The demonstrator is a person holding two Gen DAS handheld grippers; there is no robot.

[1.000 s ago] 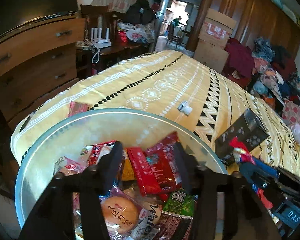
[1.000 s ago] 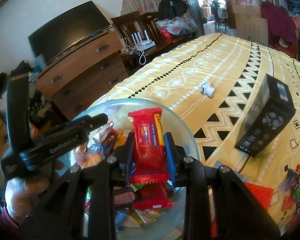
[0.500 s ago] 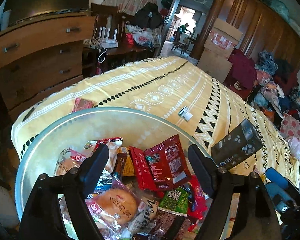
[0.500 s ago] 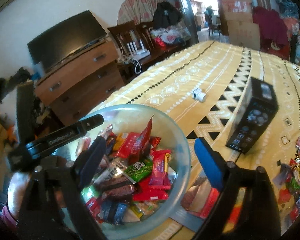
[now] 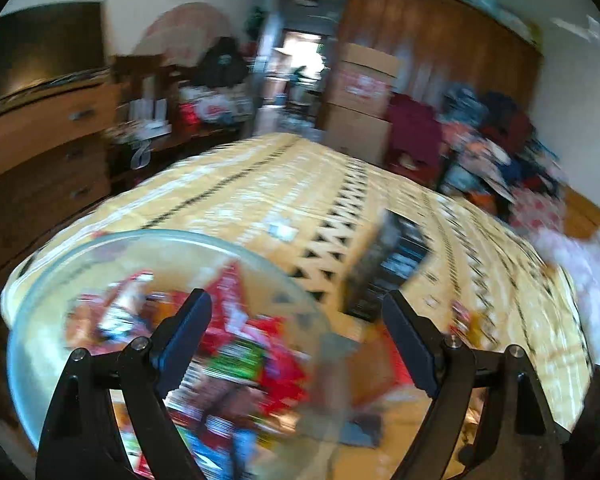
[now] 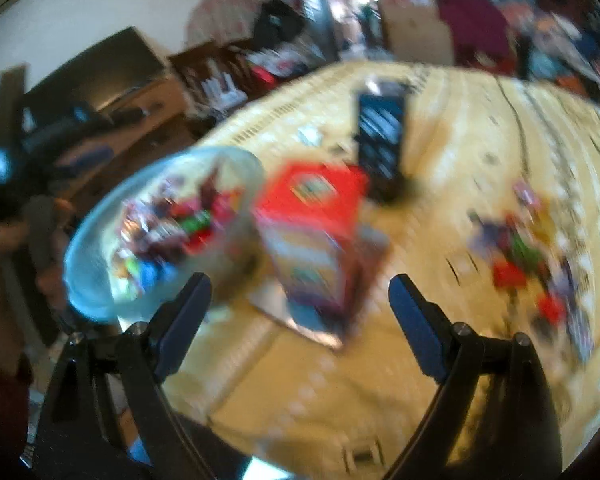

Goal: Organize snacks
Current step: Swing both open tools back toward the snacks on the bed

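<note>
glass bowl (image 5: 40, 312) of snack packets (image 5: 240, 344), print blurred unreadable, left tool (image 5: 296, 336) empty and opening, right tool (image 6: 300, 312) wide, empty

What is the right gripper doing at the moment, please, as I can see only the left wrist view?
Observer: The right gripper is open and holds nothing.
Operator: Thank you; what lies ahead of it?
Observer: A red box stands on the bedspread, right beside the glass bowl.
Operator: Are many snacks left outside the bowl?
Observer: Yes, a loose pile of snacks lies on the bedspread to the right of the box, apart from it.
</note>
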